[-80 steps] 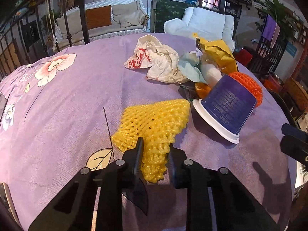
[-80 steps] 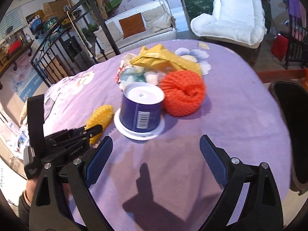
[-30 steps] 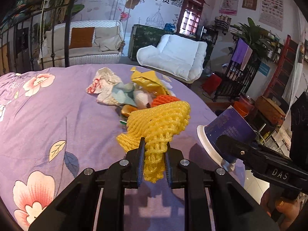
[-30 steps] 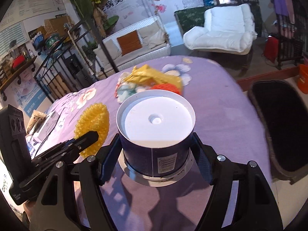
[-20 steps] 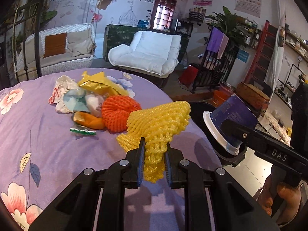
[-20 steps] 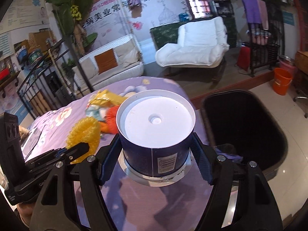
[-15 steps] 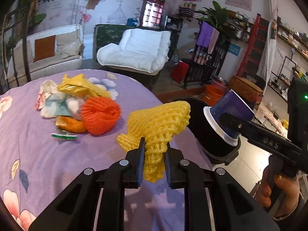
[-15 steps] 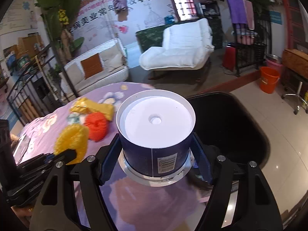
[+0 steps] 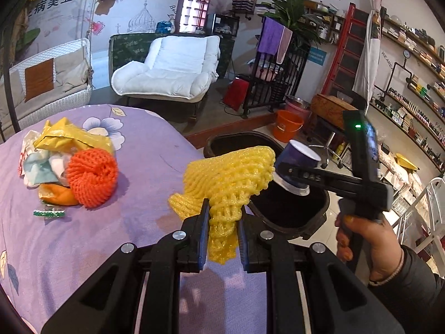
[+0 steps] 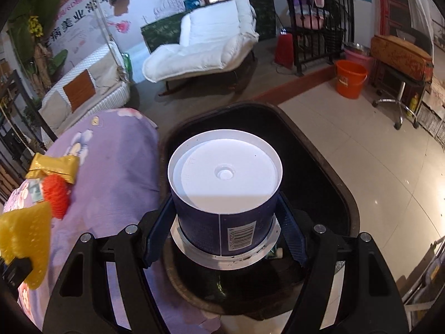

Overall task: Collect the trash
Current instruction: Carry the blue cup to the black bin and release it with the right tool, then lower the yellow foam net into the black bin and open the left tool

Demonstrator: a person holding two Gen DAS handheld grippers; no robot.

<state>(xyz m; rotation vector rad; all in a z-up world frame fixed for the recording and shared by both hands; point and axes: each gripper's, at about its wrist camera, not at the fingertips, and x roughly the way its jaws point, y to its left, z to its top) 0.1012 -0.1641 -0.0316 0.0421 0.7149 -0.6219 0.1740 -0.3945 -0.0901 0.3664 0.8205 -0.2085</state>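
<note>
My left gripper [image 9: 222, 233] is shut on a yellow foam net [image 9: 230, 178], held above the table's right edge. My right gripper [image 10: 225, 233] is shut on an upside-down dark blue paper cup [image 10: 222, 194] with a white base, right over the black trash bin [image 10: 328, 178]. In the left wrist view that cup [image 9: 296, 164] hangs over the bin [image 9: 292, 214], carried by the right gripper [image 9: 294, 171] in a person's hand [image 9: 358, 239]. The yellow net [image 10: 25, 239] shows at the left edge of the right wrist view.
On the purple flowered tablecloth [image 9: 83, 239] lie an orange foam net [image 9: 91, 176], a yellow wrapper [image 9: 72, 137], crumpled paper [image 9: 39, 164] and a small green scrap [image 9: 49, 213]. An orange bucket [image 10: 350, 79], a white lounge chair [image 9: 169, 72] and a stool stand on the floor beyond.
Both grippers swung right from over the table toward the bin. The cup now hangs directly over the bin opening, and the yellow net has reached the table's edge.
</note>
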